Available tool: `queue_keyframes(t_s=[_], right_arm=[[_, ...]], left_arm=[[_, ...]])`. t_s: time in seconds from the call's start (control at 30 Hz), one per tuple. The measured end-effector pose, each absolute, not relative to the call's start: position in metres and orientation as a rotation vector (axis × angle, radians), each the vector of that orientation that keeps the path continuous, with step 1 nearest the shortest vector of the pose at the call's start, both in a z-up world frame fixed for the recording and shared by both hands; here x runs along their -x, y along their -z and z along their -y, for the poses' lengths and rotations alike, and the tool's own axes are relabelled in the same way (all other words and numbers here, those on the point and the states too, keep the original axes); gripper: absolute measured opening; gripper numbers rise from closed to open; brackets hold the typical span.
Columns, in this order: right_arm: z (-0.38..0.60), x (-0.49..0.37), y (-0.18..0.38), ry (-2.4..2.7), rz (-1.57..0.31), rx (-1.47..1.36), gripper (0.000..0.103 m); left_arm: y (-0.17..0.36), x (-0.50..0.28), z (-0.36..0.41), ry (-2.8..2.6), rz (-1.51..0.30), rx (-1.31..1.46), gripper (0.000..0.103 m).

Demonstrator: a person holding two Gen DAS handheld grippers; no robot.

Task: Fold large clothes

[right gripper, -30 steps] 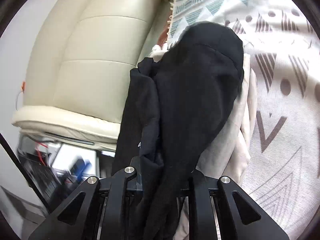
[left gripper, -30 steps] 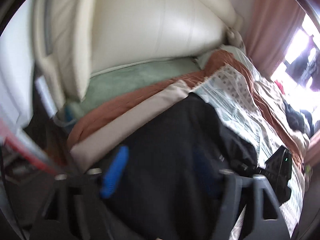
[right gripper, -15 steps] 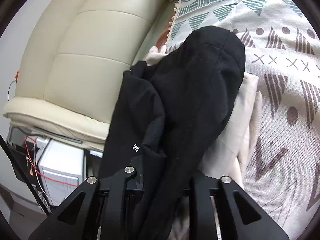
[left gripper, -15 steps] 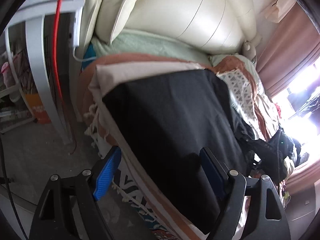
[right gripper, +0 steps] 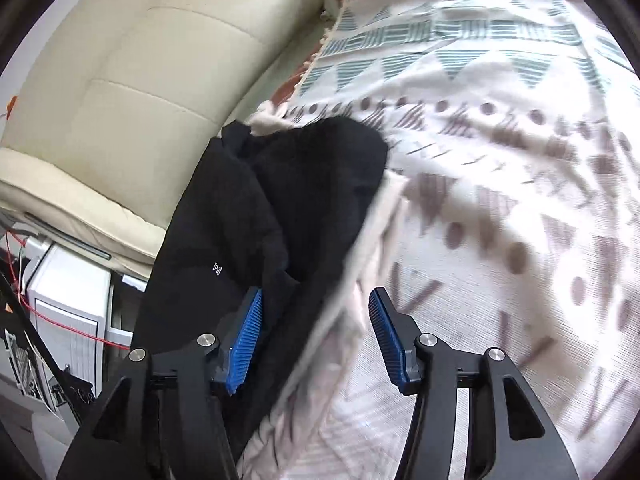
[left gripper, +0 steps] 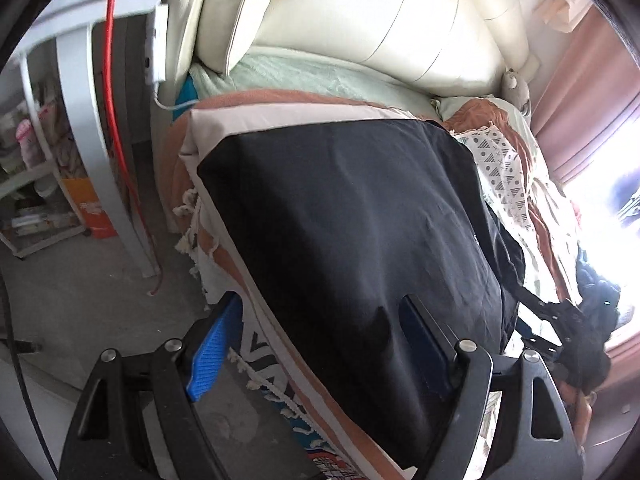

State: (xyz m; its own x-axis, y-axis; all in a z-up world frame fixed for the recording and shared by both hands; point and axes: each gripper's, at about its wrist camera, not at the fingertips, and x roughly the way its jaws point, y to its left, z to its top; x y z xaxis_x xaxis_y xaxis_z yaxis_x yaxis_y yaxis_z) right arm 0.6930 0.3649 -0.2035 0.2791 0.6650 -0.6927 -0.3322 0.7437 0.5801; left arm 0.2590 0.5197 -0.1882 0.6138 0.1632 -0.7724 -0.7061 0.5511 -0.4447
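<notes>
A large black garment [left gripper: 360, 232] lies spread flat over a beige cloth [left gripper: 256, 120] at the end of the bed. My left gripper [left gripper: 316, 344] is open, its blue pads wide apart, just in front of the garment's near edge. In the right wrist view the same black garment [right gripper: 280, 208] lies bunched with a small white logo facing up. My right gripper [right gripper: 316, 336] is open and the black fabric lies loose between its blue pads [right gripper: 246, 344], resting on a beige cloth [right gripper: 360, 280].
A cream padded headboard [left gripper: 380, 24] stands behind the bed. A patterned blanket [right gripper: 500, 140] covers the bed. A white shelf unit [left gripper: 76, 128] with a red cable [left gripper: 116, 120] stands to the left over grey floor. A pink curtain [left gripper: 580, 88] and bright window are at right.
My right gripper has opened and let go of the black garment, which now lies loose. My left gripper has stayed open and moved a little closer to the spread garment.
</notes>
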Motion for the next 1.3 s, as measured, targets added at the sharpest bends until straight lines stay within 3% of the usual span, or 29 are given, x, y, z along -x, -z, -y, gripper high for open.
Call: queue_keyframes(t_s=[0.23, 0.43, 0.53, 0.63, 0.77, 0.9, 1.3], right_arm=[[-0.339, -0.668, 0.153, -0.701, -1.011, -0.266, 0.052], [-0.308, -0.633, 0.098, -0.723, -0.918, -0.256, 0.053], [-0.297, -0.607, 0.075, -0.728, -0.883, -0.178, 0.066], [-0.28, -0.579, 0.052, -0.734, -0.849, -0.09, 0.074], [-0.246, -0.545, 0.024, -0.723, -0.783, -0.049, 0.08], [-0.204, -0.513, 0.006, -0.711, -0.726, -0.035, 0.103], [-0.087, -0.423, -0.032, -0.644, -0.589, 0.014, 0.103]], left_arm=[[0.15, -0.249, -0.499, -0.527, -0.64, 0.869, 0.081], [0.093, -0.235, -0.455, -0.509, -0.586, 0.718, 0.081], [0.069, -0.224, -0.431, -0.496, -0.557, 0.655, 0.085], [0.052, -0.214, -0.411, -0.486, -0.545, 0.617, 0.103], [0.032, -0.201, -0.385, -0.462, -0.526, 0.583, 0.103], [0.017, -0.194, -0.357, -0.426, -0.509, 0.536, 0.103], [-0.016, -0.161, -0.271, -0.327, -0.483, 0.38, 0.103]])
